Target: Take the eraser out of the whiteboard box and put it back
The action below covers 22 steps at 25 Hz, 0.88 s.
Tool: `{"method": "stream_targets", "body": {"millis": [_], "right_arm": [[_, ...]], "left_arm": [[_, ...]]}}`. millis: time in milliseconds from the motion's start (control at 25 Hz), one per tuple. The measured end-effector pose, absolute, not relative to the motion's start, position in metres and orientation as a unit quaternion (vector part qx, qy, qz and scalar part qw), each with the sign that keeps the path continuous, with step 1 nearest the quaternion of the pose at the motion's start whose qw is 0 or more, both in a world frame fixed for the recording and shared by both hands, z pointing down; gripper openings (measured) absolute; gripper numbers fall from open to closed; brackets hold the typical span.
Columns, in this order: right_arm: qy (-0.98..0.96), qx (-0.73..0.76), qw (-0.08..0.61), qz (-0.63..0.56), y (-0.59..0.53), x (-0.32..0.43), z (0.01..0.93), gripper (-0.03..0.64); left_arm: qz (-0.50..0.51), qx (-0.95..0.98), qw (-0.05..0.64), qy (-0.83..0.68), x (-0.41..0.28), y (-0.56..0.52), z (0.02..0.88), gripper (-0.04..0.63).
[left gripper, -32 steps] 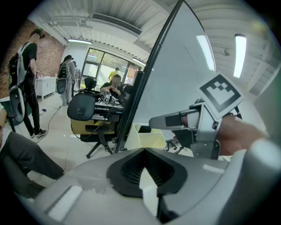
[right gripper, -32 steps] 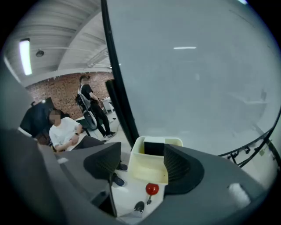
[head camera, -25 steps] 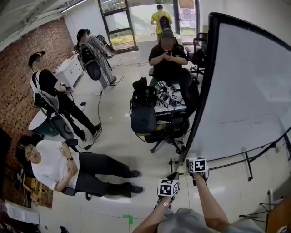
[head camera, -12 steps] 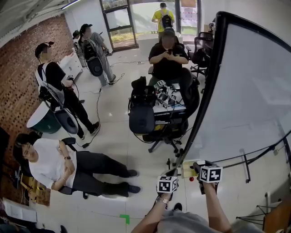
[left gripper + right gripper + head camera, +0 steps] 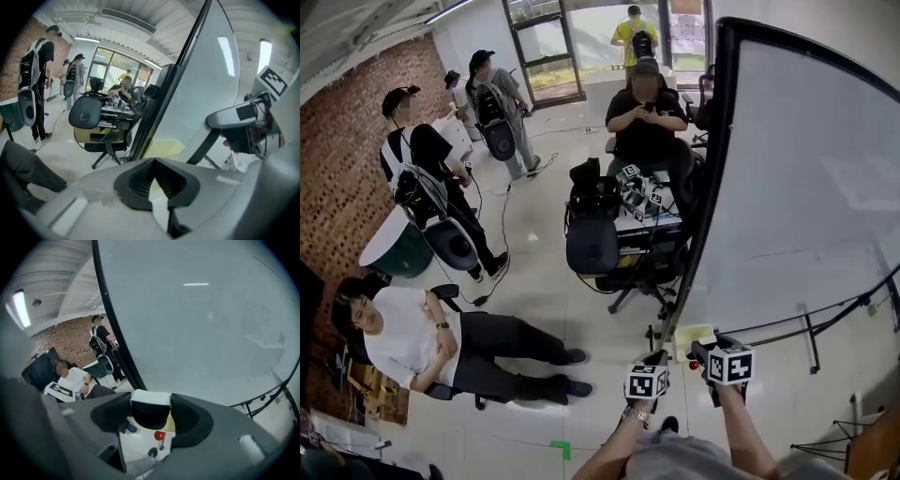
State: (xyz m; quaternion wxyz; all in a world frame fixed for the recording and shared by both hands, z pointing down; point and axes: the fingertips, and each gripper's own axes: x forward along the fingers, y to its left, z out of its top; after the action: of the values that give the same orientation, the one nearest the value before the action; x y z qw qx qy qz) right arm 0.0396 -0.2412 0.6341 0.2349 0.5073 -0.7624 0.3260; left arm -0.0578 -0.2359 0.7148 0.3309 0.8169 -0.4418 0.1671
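Holding the eraser clear of its box at the foot of the whiteboard

The whiteboard fills the right side, its dark edge frame running down to the pale yellow box at its foot. The right gripper has its jaws clamped on the sides of the eraser, white face up, with the box showing just below it. The left gripper hangs beside it, jaws pressed together on nothing. The grip looks shallow, so a tilt on the way back could let the eraser slip and fall to the floor, or catch the box rim. The board frame is close on one side and the left gripper on the other; open floor lies toward the person.
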Motion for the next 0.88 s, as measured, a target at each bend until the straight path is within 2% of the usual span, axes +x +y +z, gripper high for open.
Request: {"method": "stream_targets", "body": {"millis": [240,400,600,640,680,720,880], "right_arm": [[-0.754,0.502,0.267,0.328,-0.246,0.043,0.671,0.277],[-0.749,0.515,0.268,0.319,-0.242,0.048,0.686,0.345],[-0.756,0.518,0.258,0.307,-0.236,0.048,0.691,0.331],[-0.756,0.524,0.258,0.295,-0.233,0.050,0.689,0.245],[-0.755,0.533,0.255,0.284,-0.231,0.054,0.686,0.075],[-0.754,0.541,0.250,0.276,-0.228,0.058,0.685,0.003],[-0.757,0.533,0.248,0.285,-0.218,0.060,0.699,0.002]], "left_arm": [[0.167,0.816,0.326,-0.448,-0.058,-0.236,0.711,0.006],[0.167,0.816,0.325,-0.449,-0.055,-0.232,0.710,0.006],[0.173,0.816,0.322,-0.448,-0.042,-0.220,0.709,0.006],[0.175,0.816,0.322,-0.447,-0.037,-0.216,0.709,0.006],[0.176,0.816,0.323,-0.446,-0.033,-0.212,0.709,0.006],[0.177,0.816,0.324,-0.446,-0.029,-0.207,0.709,0.006],[0.177,0.811,0.326,-0.453,-0.021,-0.198,0.710,0.006]]}}
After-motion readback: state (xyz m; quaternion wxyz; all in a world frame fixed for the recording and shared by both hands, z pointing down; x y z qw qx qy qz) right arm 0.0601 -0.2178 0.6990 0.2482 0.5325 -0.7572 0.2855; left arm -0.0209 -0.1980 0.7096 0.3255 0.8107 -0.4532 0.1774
